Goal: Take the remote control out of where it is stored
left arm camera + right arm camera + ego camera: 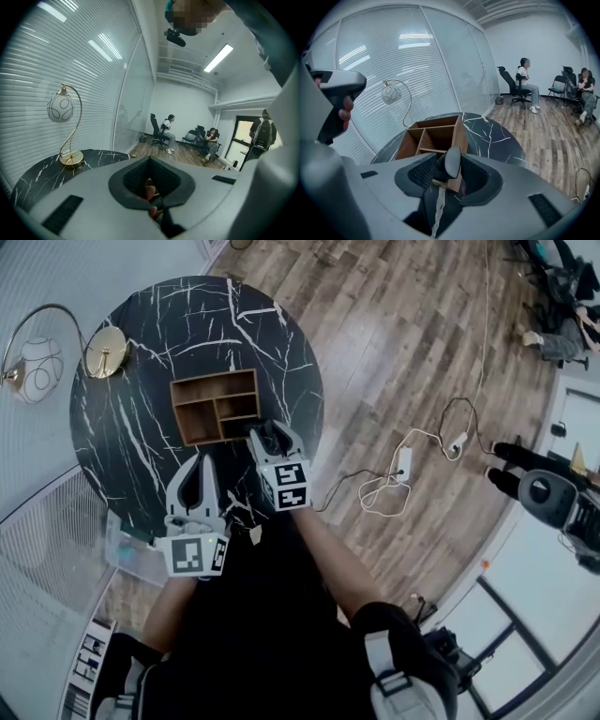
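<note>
Left gripper idled, fingers closed empty.
I held the remote control in the right gripper, seemingly out of the wooden organizer.

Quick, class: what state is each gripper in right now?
Left gripper: closed, holding nothing.
Right gripper: closed, fingers holding the remote control.

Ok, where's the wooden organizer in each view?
Head view: wooden organizer mid-table, just beyond the right hand-held gripper.
Left gripper view: not in it.
Right gripper view: centre, behind the jaws.
Shared landmark: the gold globe lamp on the table.
</note>
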Motion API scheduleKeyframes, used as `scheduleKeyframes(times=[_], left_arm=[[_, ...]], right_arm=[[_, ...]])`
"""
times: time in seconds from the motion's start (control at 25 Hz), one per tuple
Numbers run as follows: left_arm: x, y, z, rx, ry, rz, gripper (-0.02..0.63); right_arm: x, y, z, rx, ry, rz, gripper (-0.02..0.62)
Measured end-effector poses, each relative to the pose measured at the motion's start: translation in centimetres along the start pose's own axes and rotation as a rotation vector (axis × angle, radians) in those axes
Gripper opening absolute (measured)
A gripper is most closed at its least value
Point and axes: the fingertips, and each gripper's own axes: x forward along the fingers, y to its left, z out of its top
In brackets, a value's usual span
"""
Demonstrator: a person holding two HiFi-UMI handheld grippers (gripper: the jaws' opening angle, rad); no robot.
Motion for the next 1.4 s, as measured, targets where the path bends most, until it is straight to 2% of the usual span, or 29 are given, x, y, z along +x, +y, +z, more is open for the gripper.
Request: scheduleKeyframes(times=[0.76, 1.4], left_arm=[[-3.1, 0.5, 1.2, -0.004, -0.045, 0.005, 0.008], [-7.2, 0.7, 2.9, -0.005, -0.107, -0.007, 0.008]], right_arm=[[-2.1, 3.1, 1.9, -0.069, -0.045, -0.004, 0.109], [-5.8, 5.1, 4.1, -0.128, -0.119, -0.066, 0.098]])
